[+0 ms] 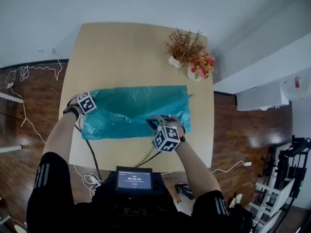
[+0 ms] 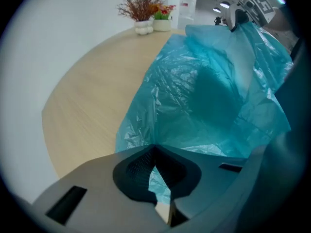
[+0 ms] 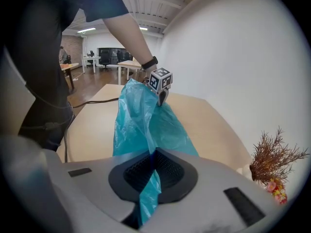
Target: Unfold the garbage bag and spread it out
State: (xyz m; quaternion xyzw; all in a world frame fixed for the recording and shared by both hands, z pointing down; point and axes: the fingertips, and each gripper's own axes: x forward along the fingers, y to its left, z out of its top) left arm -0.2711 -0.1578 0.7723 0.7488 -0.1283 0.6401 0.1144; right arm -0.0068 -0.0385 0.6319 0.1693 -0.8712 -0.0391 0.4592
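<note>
Roughly flat, one teal bag lies across the middle of the table, long side running left to right, near edge crumpled. Its left end is at the left gripper and its near-right edge is at the right gripper.

Left gripper view: jaws together at the left gripper, with a strip of bag film pinched between the pads. The rest of the sheet spreads away over the table and rises toward the right gripper at the far right.

Right gripper view: the right gripper has its jaws clamped on a fold of bag, with a tail of film hanging through toward the camera. From there the film stands up in a ridge toward the left gripper, which points down at the far end of the table.

So each gripper holds the same bag, left one at the left end, right one on the near right.

Counts:
- bags, 1
- grippers, 2, each with a marker cube
- tables, 1
- plant pots, 2, side by side at the far right corner: dry twigs and flowers, both clear of the bag
- screens, 1, the screen just past the near edge
</note>
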